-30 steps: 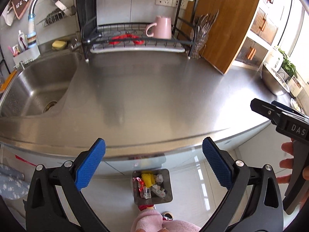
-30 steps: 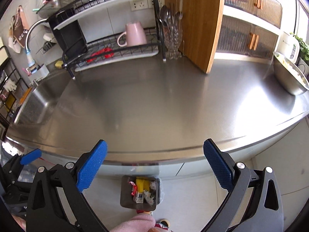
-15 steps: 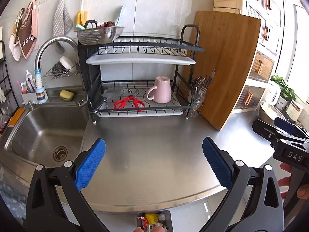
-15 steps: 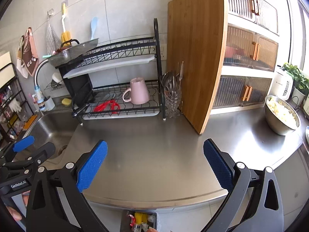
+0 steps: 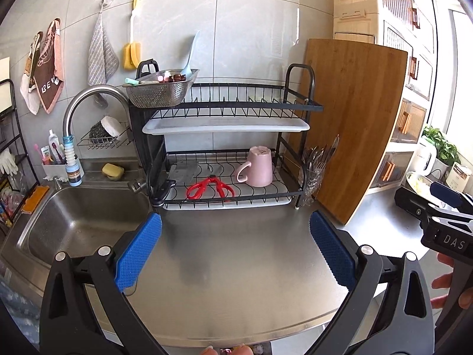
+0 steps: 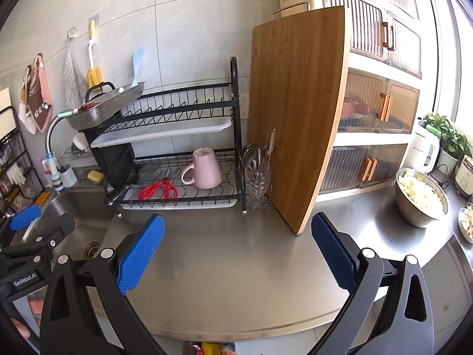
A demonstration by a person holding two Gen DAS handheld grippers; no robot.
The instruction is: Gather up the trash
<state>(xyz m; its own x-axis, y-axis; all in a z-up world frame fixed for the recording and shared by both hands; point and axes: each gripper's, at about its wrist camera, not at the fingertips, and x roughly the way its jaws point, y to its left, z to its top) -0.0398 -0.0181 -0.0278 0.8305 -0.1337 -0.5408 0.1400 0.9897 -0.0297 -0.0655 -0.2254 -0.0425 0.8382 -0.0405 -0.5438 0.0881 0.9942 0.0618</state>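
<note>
My left gripper (image 5: 236, 251) is open and empty, held above the steel counter (image 5: 236, 266). My right gripper (image 6: 236, 251) is open and empty too, above the same counter (image 6: 236, 266). The right gripper also shows at the right edge of the left wrist view (image 5: 437, 207), and the left gripper at the left edge of the right wrist view (image 6: 26, 236). A bin with colourful trash (image 6: 211, 349) peeks in below the counter's front edge, and barely in the left wrist view (image 5: 245, 349). No trash shows on the counter.
A black dish rack (image 5: 233, 153) with a pink mug (image 5: 260, 167), red scissors (image 5: 210, 189) and a knife stands at the back. A sink (image 5: 74, 224) lies left. A wooden cutting board (image 6: 295, 112) leans on the wall. A steel bowl of food (image 6: 421, 196) sits right.
Both views have tilted up from the floor and bin to the counter and wall. The bin has slid almost out of sight at the bottom. Both grippers stayed open.
</note>
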